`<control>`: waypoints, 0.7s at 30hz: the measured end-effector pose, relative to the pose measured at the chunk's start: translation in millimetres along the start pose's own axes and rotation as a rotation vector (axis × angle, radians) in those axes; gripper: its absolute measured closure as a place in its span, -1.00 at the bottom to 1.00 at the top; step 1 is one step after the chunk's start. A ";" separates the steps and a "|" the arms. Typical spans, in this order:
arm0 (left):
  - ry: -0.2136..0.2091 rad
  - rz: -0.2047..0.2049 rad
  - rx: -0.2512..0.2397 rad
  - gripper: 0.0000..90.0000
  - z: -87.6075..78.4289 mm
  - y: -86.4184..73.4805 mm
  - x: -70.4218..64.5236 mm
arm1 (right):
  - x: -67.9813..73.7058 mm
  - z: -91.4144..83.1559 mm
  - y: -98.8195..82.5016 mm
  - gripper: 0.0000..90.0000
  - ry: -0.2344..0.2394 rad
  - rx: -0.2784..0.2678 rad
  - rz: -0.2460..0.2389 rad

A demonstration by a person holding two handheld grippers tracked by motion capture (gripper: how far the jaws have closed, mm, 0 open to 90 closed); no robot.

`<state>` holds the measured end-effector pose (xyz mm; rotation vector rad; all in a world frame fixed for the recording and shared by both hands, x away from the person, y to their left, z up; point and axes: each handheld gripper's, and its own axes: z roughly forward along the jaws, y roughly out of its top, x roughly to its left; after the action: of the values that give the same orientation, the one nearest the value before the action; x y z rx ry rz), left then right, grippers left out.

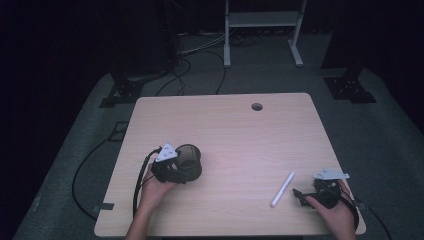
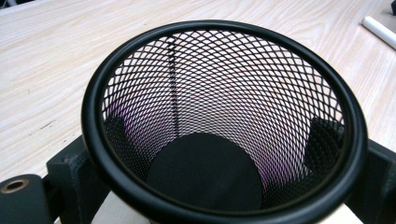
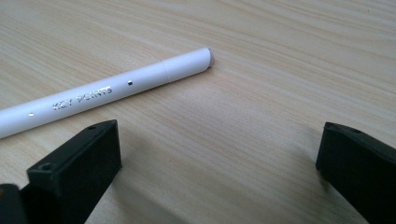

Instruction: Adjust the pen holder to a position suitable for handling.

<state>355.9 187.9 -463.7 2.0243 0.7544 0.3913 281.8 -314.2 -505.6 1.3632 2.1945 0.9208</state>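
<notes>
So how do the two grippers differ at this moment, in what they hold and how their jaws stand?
The left gripper is shut on the black mesh cup, one jaw at each side of its wall; the right gripper holds nothing. The left gripper's jaws press the cup; the right gripper's jaws stand wide open, just short of the white pen. Both sit low over the wooden table, each in a hand.

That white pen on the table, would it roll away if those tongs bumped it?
Probably. The white pen looks round and smooth, lying flat on the bare table, so a sideways nudge would likely roll it. It looks slim and stiff, probably light. The open right tongs might find its glossy barrel slippery.
</notes>
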 end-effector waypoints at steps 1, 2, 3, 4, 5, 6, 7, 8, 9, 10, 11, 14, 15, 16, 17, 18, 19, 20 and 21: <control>-0.007 0.003 -0.002 -0.88 1.0 0.8 -1.4 | 0.1 0.0 0.0 -1.00 0.000 0.000 0.001; -0.007 0.003 -0.002 -0.88 1.0 0.8 -1.4 | 0.1 0.0 0.0 -1.00 0.000 0.000 0.001; -0.010 0.004 0.001 -0.88 1.5 1.2 -2.3 | 0.0 0.0 0.0 -1.00 0.000 0.000 0.000; -0.012 0.003 0.000 -0.88 2.0 1.5 -2.8 | 0.0 0.0 0.0 -1.00 0.000 0.000 0.000; -0.015 0.005 0.000 -0.88 2.6 1.7 -3.5 | 0.1 0.0 0.0 -1.00 0.000 0.000 0.001; -0.019 0.005 -0.002 -0.88 3.4 1.9 -4.4 | 0.1 0.0 0.0 -1.00 0.000 0.000 0.001; -0.021 0.008 -0.001 -0.88 4.0 2.2 -5.1 | 0.1 0.0 0.0 -1.00 0.000 0.000 0.001; -0.026 0.010 0.002 -0.88 5.1 3.0 -6.9 | 0.1 0.0 0.0 -1.00 0.000 0.000 0.001; -0.029 0.013 0.000 -0.88 5.9 3.5 -7.6 | 0.0 0.0 0.0 -1.00 0.000 0.000 0.000; -0.029 0.013 0.000 -0.87 5.9 3.5 -7.6 | 0.0 0.0 0.0 -1.00 0.000 0.000 0.000; -0.032 0.013 -0.001 -0.87 6.7 3.8 -8.7 | 0.1 0.0 0.0 -1.00 0.000 0.000 0.001; -0.040 0.021 0.003 -0.87 8.6 4.9 -11.5 | 0.1 0.0 0.0 -1.00 0.000 0.000 0.001; -0.042 0.021 0.002 -0.87 9.1 5.3 -12.2 | 0.0 0.0 0.0 -1.00 0.000 0.000 0.000; -0.045 0.023 0.003 -0.87 9.5 5.6 -12.9 | 0.0 0.0 0.0 -1.00 0.000 0.000 0.000; -0.048 0.023 0.002 -0.87 10.2 6.0 -14.1 | 0.0 0.0 0.0 -1.00 0.000 0.000 0.000; -0.053 0.028 0.003 -0.87 11.2 6.7 -15.1 | 0.0 0.0 0.0 -1.00 0.000 0.000 0.001; -0.053 0.028 0.003 -0.87 11.2 6.7 -15.1 | 0.0 0.0 0.0 -1.00 0.000 0.000 0.000; -0.056 0.027 0.004 -0.87 11.8 7.0 -16.2 | 0.0 0.0 0.0 -1.00 0.000 0.000 0.000; -0.060 0.030 0.002 -0.86 13.2 7.7 -17.9 | 0.0 0.0 0.0 -1.00 0.000 0.000 0.000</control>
<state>352.1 164.6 -464.0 2.0423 0.6887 0.3456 281.8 -314.2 -505.6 1.3632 2.1945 0.9207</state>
